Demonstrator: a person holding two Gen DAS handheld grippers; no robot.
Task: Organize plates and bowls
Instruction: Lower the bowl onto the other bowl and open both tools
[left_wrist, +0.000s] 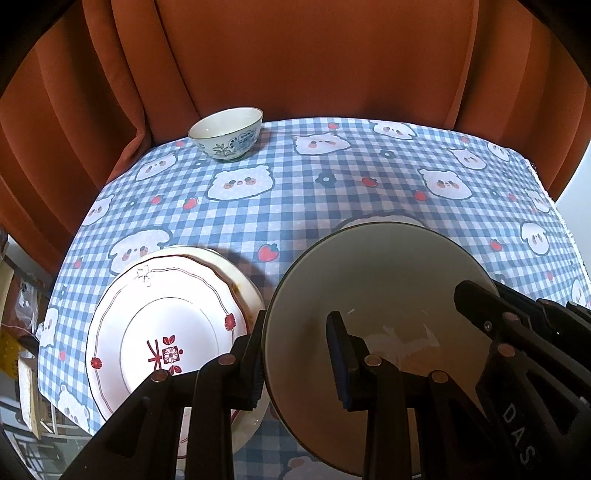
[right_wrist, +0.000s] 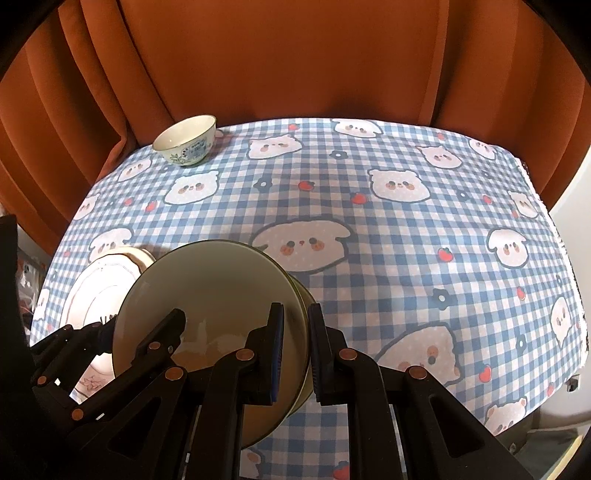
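Note:
A large cream bowl (left_wrist: 373, 295) with a dark rim is held between both grippers, tilted, above the tablecloth. My left gripper (left_wrist: 295, 362) is shut on its left rim. My right gripper (right_wrist: 297, 354) is shut on its right rim (right_wrist: 295, 306); the right gripper's finger also shows in the left wrist view (left_wrist: 480, 306). A stack of white plates with red flowers (left_wrist: 166, 332) lies left of the bowl, and shows in the right wrist view (right_wrist: 99, 284). A small bowl with blue and green patterns (left_wrist: 227, 134) stands at the far left, upright (right_wrist: 186, 142).
A blue checked tablecloth with bear faces (right_wrist: 388, 229) covers the table. Orange curtains (left_wrist: 295, 55) hang behind the far edge. The table's right edge (right_wrist: 565, 236) drops off beside a white wall. Clutter lies below the left edge (left_wrist: 22, 332).

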